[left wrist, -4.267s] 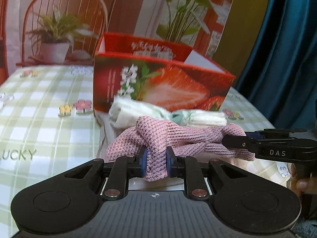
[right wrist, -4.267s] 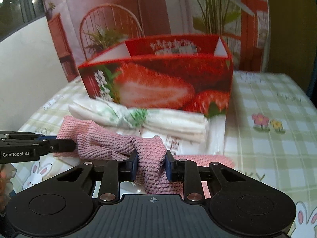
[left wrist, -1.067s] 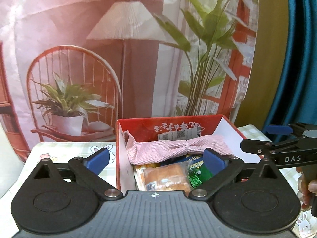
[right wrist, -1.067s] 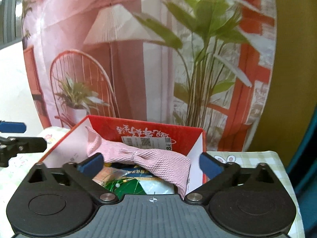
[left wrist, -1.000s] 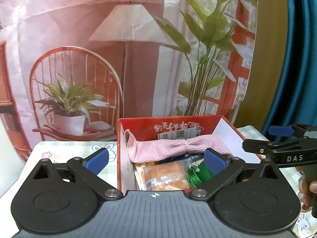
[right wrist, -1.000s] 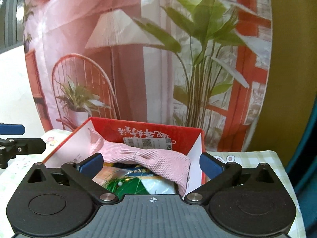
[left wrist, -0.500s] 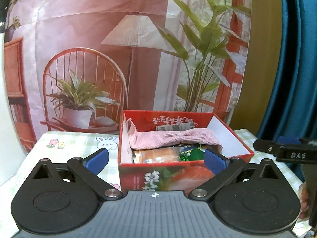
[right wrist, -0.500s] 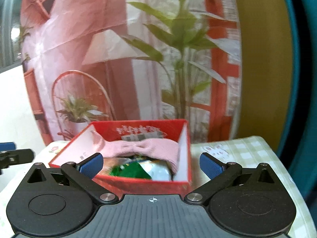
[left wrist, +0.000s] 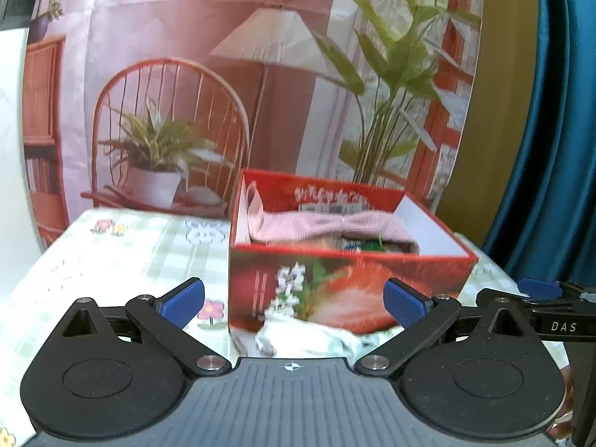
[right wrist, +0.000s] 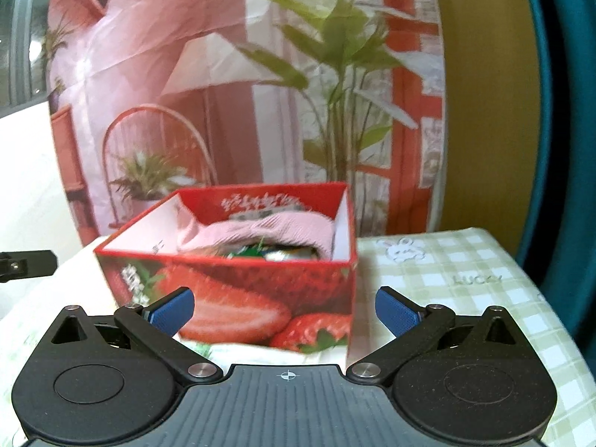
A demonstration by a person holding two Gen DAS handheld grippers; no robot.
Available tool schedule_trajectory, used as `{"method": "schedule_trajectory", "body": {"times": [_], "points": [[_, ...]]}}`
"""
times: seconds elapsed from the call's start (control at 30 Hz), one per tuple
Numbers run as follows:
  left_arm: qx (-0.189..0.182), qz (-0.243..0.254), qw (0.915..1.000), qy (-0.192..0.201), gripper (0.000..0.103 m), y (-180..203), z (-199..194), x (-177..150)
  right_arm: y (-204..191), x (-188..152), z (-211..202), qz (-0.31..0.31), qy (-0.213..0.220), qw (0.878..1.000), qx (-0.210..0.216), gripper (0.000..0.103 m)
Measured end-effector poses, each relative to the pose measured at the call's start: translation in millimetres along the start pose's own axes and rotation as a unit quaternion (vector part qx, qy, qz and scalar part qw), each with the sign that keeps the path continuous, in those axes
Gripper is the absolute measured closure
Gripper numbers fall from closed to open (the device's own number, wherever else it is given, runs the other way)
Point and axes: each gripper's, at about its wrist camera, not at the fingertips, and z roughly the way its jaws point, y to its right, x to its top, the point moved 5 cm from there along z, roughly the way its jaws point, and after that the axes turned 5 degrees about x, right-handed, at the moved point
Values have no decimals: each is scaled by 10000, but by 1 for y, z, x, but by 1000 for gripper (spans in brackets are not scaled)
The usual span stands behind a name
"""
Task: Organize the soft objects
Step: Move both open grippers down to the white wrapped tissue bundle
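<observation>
Left gripper [left wrist: 294, 303]: standing wide, holding nothing. Right gripper [right wrist: 285, 309]: likewise gaping, empty. Pink knitted cloth [left wrist: 327, 226]: lying draped across packets inside red strawberry-printed cardboard box [left wrist: 346, 283]. White folded cloth bundle [left wrist: 309, 339]: resting on green checked tablecloth [left wrist: 123, 257], touching box front.

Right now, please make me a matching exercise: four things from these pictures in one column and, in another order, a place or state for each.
Things:
1. pink knitted cloth
2. white folded cloth
3. left hand-held gripper
4. strawberry box

Places or states:
A. open and holding nothing
B. on the checked tablecloth, top open
C. lying across the snack packets inside the box
D. on the table just in front of the box

Pairs: 1-C, 2-D, 3-A, 4-B
</observation>
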Motion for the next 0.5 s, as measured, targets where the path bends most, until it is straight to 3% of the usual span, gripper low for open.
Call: {"method": "schedule_trajectory", "body": {"times": [0.17,0.5], "points": [[22,51,9996,-281,0,-3,7,-19,-8,-20,7,-148,-254,9996,30,0],[143,107,9989,-442,0,-10,17,-39,-3,-47,22,-38,-606,9982,1,0]]}}
